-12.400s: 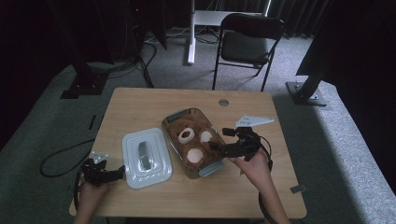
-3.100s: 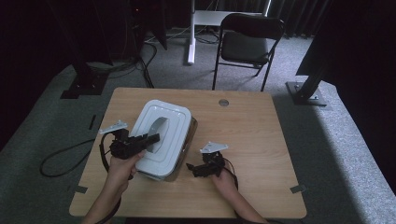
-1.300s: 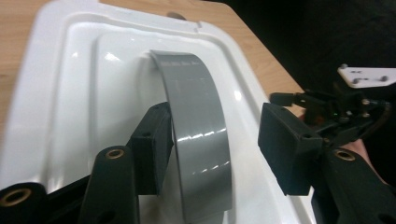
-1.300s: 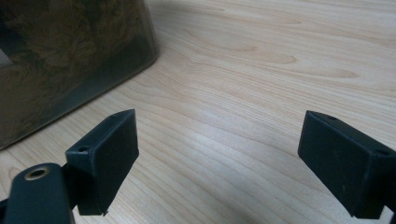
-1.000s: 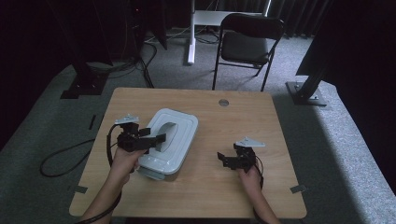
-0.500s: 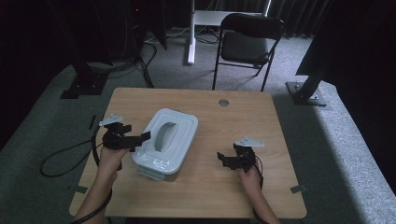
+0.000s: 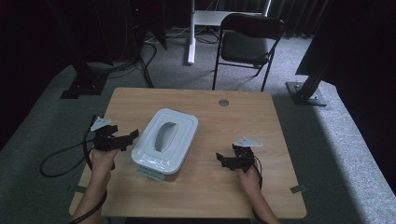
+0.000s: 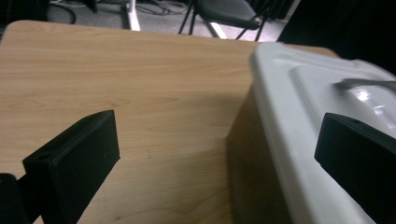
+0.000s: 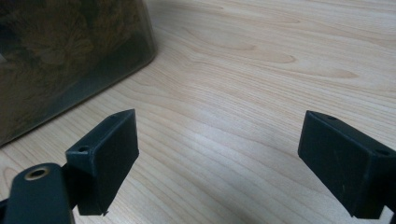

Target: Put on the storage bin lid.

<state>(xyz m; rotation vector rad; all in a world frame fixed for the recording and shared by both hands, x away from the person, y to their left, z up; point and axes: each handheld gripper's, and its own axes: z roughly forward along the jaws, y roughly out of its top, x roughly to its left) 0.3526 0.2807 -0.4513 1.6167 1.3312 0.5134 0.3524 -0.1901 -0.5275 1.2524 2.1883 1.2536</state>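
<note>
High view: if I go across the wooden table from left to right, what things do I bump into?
Black left gripper → white plastic lidded box → black right gripper, all on the light wooden table.

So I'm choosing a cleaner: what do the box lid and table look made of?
The lid looks like white plastic, smooth and slightly glossy, with moulded ridges and a highlight in the left gripper view. The table looks like light wood or wood-look laminate, matte, with visible grain.

A wooden table [image 7: 233, 116] stands on grey carpet [image 7: 336, 140]; a black folding chair [image 7: 247, 44] (far side) faces dark curtains [image 7: 308, 14].
</note>
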